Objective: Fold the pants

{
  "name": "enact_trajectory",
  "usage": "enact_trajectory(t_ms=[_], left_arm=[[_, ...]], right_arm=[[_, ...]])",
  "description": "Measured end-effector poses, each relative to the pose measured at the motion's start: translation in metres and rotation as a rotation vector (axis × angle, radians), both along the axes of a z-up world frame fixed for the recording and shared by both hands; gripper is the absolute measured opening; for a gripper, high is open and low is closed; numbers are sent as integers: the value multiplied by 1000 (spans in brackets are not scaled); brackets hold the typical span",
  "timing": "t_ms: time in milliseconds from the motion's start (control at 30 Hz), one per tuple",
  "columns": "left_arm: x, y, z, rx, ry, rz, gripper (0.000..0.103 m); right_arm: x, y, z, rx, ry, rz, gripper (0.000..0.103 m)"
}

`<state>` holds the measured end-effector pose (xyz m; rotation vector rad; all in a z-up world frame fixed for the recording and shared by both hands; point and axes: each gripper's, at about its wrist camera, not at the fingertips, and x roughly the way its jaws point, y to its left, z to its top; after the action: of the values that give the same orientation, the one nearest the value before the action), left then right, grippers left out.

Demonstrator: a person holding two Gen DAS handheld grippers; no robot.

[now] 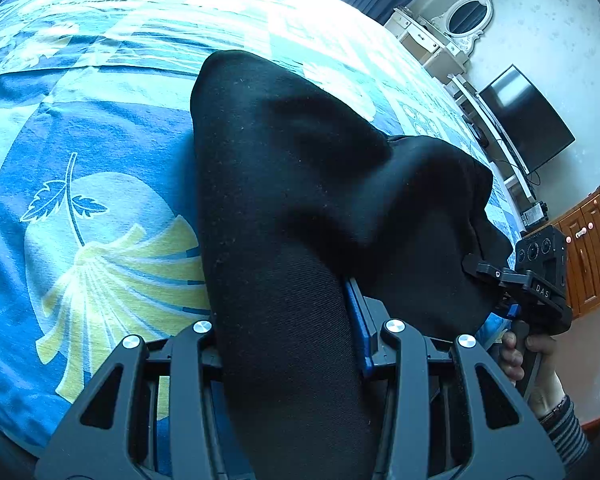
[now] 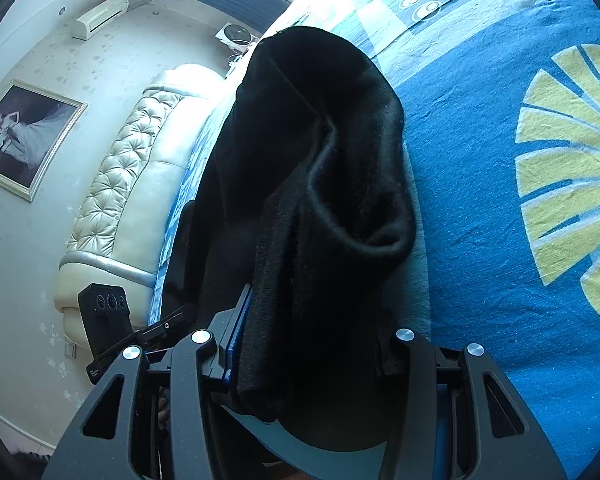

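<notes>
Black pants (image 1: 284, 208), thick knit, bunched in a doubled fold between both my jaws, draping ahead onto the bed.

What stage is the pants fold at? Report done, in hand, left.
Done: both grippers are clamped on the black pants.
In hand: left gripper and right gripper hold the fabric bunched above the bedspread.
Left: no flat fold lies there yet.

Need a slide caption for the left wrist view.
Left gripper and right gripper shut on black pants above the blue bedspread.
</notes>
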<state>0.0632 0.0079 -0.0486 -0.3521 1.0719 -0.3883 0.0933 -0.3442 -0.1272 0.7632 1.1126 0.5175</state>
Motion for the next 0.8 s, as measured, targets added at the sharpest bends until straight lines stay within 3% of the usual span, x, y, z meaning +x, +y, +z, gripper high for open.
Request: enact_trajectory(t_ms=[467,667,800], left_arm=[[-5,24,2,3,-3,21,42],[-9,47,-1,-46,-6,9,43],[-14,51,-2,-83,-49,-24,48]], right_arm=[[2,14,-1,-1,-6,32,47],[3,26,-2,-17,-21,64,47],[-1,18,-3,4,-38,54,56]])
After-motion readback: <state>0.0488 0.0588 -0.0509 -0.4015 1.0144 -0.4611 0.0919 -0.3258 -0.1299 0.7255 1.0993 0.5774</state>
